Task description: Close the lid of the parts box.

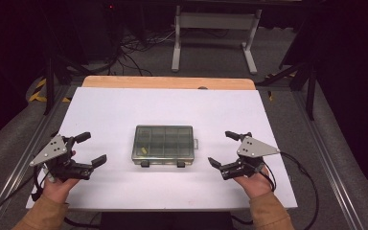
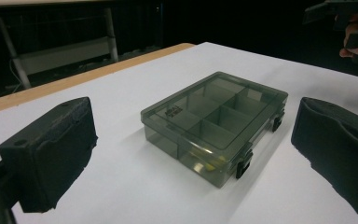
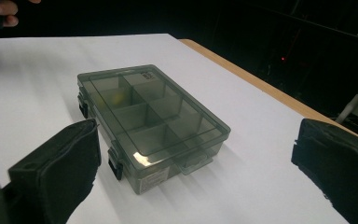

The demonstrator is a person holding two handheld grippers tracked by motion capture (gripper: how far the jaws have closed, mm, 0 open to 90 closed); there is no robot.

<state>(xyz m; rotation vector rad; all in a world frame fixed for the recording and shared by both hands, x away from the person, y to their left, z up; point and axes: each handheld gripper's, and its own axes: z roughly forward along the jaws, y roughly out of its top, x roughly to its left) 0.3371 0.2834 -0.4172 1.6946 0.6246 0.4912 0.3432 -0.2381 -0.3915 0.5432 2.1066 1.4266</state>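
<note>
A smoky clear plastic organiser box (image 1: 163,143) lies flat, lid shut, mid-worktop (image 1: 124,103) between the left gripper (image 1: 87,149) and right gripper (image 1: 226,148), both with jaws spread wide and empty. It looks light, rigid and slick; the two black latches (image 2: 244,163) on its near edge seem the likeliest purchase.

The white worktop (image 1: 172,103) lies bare on every side of one obstacle — a smoky compartment box (image 1: 163,143), lid closed, sitting at its middle with two black latches facing the person. Open surface runs between the box and the left claw (image 1: 92,149), and likewise between it and the right claw (image 1: 223,149); both claws sit well apart from it, jaws spread. Behind the box the sheet stays free up to the wooden edge (image 1: 168,82) — nothing stands there.
</note>
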